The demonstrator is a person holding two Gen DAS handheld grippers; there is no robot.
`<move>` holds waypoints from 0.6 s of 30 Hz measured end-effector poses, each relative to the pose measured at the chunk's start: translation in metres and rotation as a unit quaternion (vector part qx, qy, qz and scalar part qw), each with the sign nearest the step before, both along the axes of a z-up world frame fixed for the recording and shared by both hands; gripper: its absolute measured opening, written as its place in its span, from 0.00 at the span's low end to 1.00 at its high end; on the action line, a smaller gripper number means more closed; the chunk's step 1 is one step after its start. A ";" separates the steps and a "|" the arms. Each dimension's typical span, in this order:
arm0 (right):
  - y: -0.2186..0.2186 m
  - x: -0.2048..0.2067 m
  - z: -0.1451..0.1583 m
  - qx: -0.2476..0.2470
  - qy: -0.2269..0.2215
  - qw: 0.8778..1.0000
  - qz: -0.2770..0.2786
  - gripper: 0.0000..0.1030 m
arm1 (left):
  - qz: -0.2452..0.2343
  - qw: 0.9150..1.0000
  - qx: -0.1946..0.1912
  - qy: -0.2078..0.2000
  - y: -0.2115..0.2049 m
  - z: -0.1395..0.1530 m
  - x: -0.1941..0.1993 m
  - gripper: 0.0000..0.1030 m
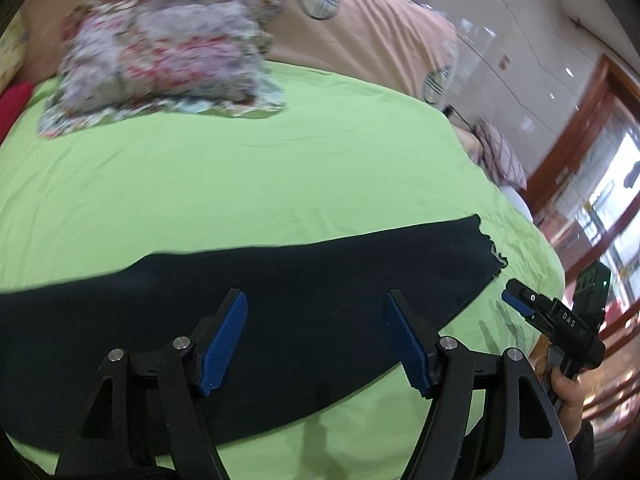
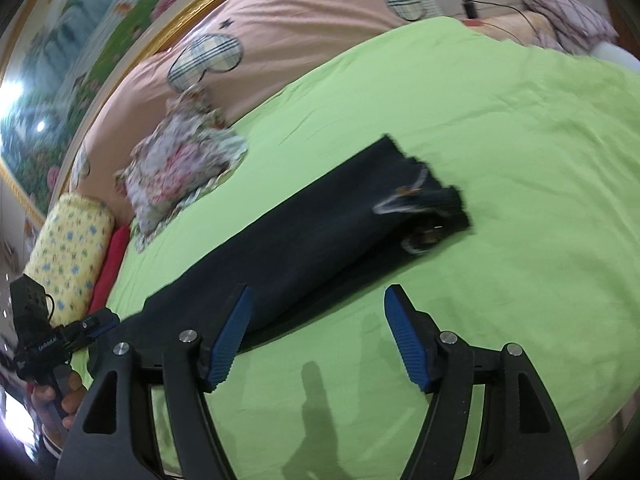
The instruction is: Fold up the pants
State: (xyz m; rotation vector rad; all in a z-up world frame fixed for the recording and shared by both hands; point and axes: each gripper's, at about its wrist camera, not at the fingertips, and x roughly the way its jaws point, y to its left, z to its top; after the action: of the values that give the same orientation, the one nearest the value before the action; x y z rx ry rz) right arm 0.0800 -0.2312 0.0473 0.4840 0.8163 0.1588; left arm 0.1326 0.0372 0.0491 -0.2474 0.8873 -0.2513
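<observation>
Right wrist view: dark pants lie as a long strip on the green sheet, both grippers wide, empty; pinch both layers at each end before folding.

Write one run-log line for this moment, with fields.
phase: between grasps | left gripper: open, empty | right gripper: open, empty | dark navy fabric pants: long strip on green bedsheet

A green sheet covers the bed, with a pink quilt heaped at the frame's top. A gold-framed floral painting fills the upper left; a wooden door frame and bright glass stand at right.
</observation>
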 end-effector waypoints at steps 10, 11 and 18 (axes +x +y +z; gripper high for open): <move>-0.038 0.013 -0.018 0.070 0.008 0.996 -0.063 0.68 | -0.093 0.994 0.055 0.006 -0.076 0.001 0.054 0.71; -0.040 0.015 -0.020 0.076 0.008 0.995 -0.066 0.68 | -0.099 0.993 0.058 0.007 -0.081 0.000 0.058 0.72; -0.049 0.030 -0.025 0.124 -0.001 0.989 -0.084 0.68 | -0.139 0.988 0.053 0.033 -0.115 -0.009 0.098 0.74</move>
State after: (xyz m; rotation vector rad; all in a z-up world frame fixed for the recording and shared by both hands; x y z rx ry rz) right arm 0.1099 -0.2803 0.0219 0.7844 0.7544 0.1052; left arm 0.2307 -0.0782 0.0401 -0.0314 0.9986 -0.4546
